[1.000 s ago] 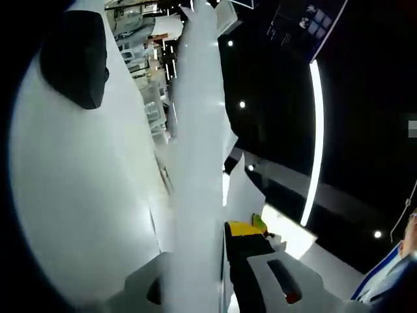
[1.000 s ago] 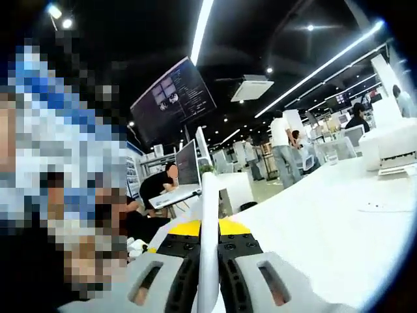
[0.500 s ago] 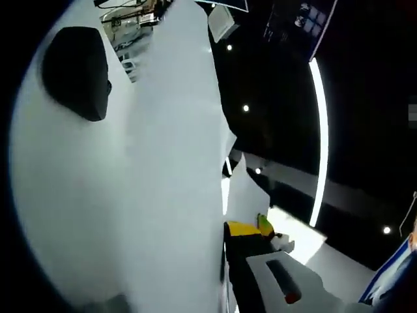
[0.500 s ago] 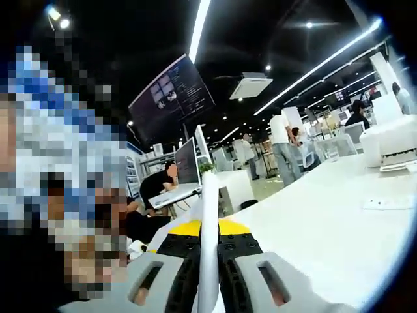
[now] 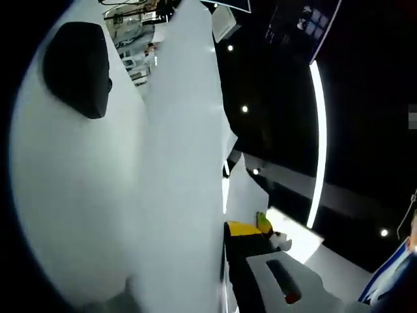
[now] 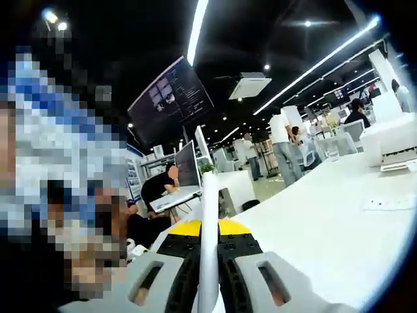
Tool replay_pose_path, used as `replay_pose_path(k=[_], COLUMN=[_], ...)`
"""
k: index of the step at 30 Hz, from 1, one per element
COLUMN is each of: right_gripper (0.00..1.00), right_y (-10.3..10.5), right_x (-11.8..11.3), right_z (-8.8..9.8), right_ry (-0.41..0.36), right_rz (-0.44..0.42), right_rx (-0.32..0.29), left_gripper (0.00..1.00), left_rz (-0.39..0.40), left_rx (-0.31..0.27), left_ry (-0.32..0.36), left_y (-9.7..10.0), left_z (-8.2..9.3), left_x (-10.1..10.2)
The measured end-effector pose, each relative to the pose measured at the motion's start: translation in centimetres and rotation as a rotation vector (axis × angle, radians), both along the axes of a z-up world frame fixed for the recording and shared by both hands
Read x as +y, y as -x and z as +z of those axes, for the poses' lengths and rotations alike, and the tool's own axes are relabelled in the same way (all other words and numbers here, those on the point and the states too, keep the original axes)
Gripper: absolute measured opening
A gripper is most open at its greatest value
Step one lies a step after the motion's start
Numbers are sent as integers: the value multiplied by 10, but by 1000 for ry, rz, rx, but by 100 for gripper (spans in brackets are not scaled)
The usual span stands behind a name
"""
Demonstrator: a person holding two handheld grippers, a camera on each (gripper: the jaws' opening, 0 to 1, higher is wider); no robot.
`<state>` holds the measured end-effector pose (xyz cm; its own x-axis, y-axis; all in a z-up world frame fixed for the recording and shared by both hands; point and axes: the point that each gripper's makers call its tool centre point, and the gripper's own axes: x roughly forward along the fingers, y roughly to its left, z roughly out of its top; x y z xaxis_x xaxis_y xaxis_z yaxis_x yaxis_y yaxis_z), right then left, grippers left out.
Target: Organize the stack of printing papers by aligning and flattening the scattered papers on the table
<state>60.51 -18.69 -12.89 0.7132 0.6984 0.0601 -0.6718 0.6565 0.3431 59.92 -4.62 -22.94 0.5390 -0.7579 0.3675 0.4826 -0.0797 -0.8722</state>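
Holding the papers (image 5: 176, 169) aloft edge-on, the left gripper (image 5: 225, 287) appears clamped on the sheaf in the left gripper view, one jaw hidden behind it. Right gripper view: right gripper (image 6: 207, 280), jaws closed on the papers' edge, above the white table (image 6: 326, 228). Step: squaring the stack; next, tapping it down level.

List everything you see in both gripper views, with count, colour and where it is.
papers: a held bunch, white, edge-on between both grippers' jaws, upright
table: one, white, right of the right gripper view
dark oval object: one, black, upper left of the left gripper view
wall screen: one, dark, hung overhead
printer: one, white, far right
left gripper: grey jaws, shut on papers
right gripper: grey jaws, shut on papers
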Motion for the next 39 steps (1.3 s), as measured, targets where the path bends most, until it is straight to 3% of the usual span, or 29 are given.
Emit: replay_pose_path(k=[12, 19, 25, 39], right_gripper=[2, 3, 3, 3], right_y=[-13, -26, -36, -42], right_x=[5, 4, 7, 60], right_z=[-19, -21, -26, -25], right_ry=[66, 57, 96, 102], right_rz=[48, 53, 63, 151], right_rx=[75, 94, 98, 93], left_gripper=[8, 9, 11, 17], left_rz=[-12, -17, -29, -34], left_rx=[14, 19, 21, 15], left_ry=[20, 31, 33, 29], left_y=[0, 0, 0, 0], left_z=[1, 1, 2, 2], left_x=[0, 0, -1, -2])
